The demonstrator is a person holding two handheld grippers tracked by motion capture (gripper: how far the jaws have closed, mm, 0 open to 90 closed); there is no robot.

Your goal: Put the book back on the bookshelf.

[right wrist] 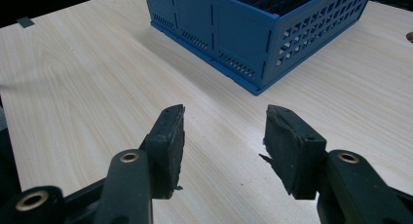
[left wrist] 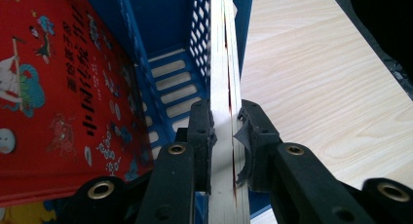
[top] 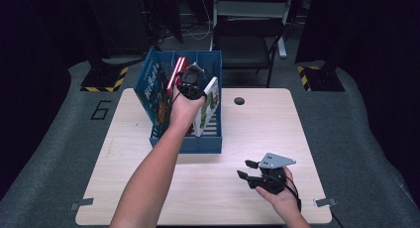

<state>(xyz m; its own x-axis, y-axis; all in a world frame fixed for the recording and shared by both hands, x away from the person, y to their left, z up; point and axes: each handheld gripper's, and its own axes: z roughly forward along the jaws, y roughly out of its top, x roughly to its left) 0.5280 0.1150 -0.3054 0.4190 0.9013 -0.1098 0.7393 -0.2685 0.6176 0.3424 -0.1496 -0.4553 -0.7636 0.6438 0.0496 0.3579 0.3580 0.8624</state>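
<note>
Fingers (left wrist: 202, 131) of the left gripper (left wrist: 225, 129) pinch the thin white book (left wrist: 221, 78) edge-on, inside the blue crate (left wrist: 170, 83) — crate wall just past the tips, red book (left wrist: 58, 87) leaning off to one side. Judging by looks: light, stiff along the spine edge, glossy covers likely slippery, pages may splay. Best hold is near the spine, mid-length. Right gripper (right wrist: 224, 131) rests over the table (right wrist: 87, 78), jaws spread, holding nothing — crate well ahead of it.

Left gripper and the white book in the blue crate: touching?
Touching. The left gripper view shows the left gripper with both jaws pressed against the white book, no gap on either side.
</note>
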